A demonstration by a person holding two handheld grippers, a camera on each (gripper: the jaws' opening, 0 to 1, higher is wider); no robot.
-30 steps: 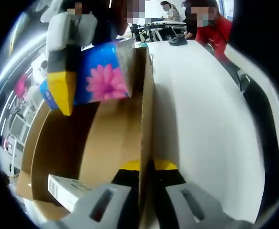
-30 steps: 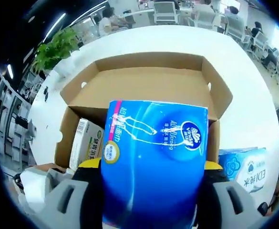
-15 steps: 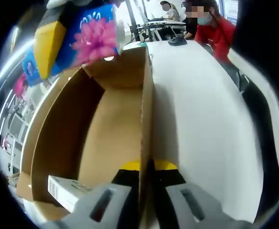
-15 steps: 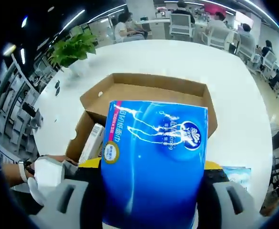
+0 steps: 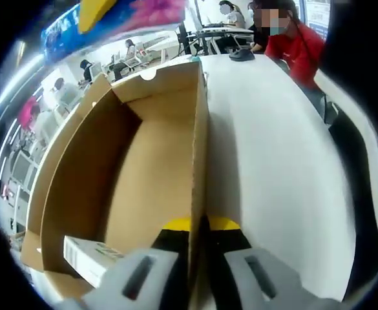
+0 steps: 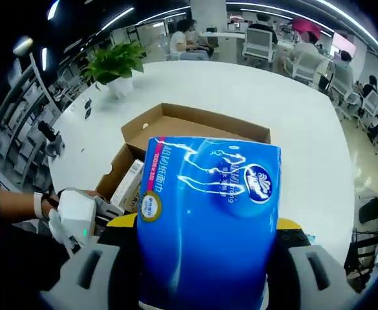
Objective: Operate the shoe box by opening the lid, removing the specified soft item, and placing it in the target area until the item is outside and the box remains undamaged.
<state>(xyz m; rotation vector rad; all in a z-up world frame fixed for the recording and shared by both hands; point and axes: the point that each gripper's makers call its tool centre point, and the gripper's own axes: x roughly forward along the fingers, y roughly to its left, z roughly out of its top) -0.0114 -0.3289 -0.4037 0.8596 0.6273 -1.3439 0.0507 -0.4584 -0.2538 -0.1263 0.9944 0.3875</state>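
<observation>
With my right hand-held gripper (image 6: 205,223) clamped on the blue tissue pack (image 6: 208,213) above the shoe box (image 6: 176,126), my left hand-held gripper (image 5: 198,226) pinching its wall, I should carry it level to the table (image 6: 298,123).

left gripper view low along the shoe box (image 5: 143,168) wall, right gripper view high above, both sharing box

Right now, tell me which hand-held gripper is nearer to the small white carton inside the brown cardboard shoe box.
Left. The left hand-held gripper clamps the box wall beside the small white carton; the right hand-held gripper holds the blue tissue pack above.
</observation>
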